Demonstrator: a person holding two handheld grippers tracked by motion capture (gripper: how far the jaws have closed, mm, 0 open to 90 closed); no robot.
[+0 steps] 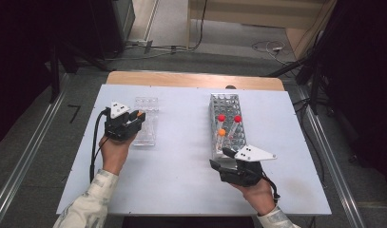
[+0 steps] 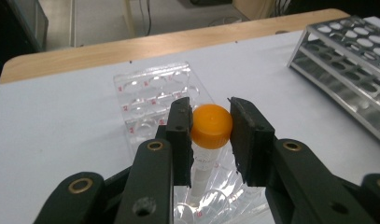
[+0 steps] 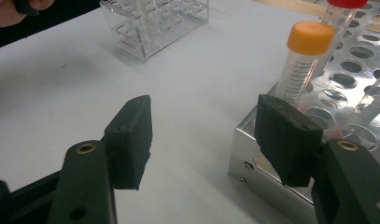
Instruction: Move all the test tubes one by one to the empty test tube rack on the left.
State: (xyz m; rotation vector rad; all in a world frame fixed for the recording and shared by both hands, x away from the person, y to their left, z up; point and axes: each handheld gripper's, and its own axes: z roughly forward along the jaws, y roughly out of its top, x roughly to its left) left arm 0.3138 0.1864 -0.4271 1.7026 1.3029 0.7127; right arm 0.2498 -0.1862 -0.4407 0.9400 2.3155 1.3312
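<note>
My left gripper (image 2: 209,133) is shut on the orange cap of a clear tube (image 2: 211,125), whose body hangs down into the clear plastic rack (image 2: 148,95). From above, that gripper (image 1: 137,118) sits over the clear rack (image 1: 147,129) at the table's left. My right gripper (image 3: 208,137) stands open with nothing between its jaws, its right jaw beside the near corner of the metal rack (image 3: 360,70). In the high view it (image 1: 221,158) lies just short of the metal rack (image 1: 225,107). That rack holds an orange-capped tube (image 3: 304,56) and two red-capped tubes (image 1: 221,118).
The white table top (image 1: 181,156) carries both racks, with a wooden strip (image 1: 191,80) along its far edge. Cables trail from both grippers. Dark equipment and floor rails flank the table.
</note>
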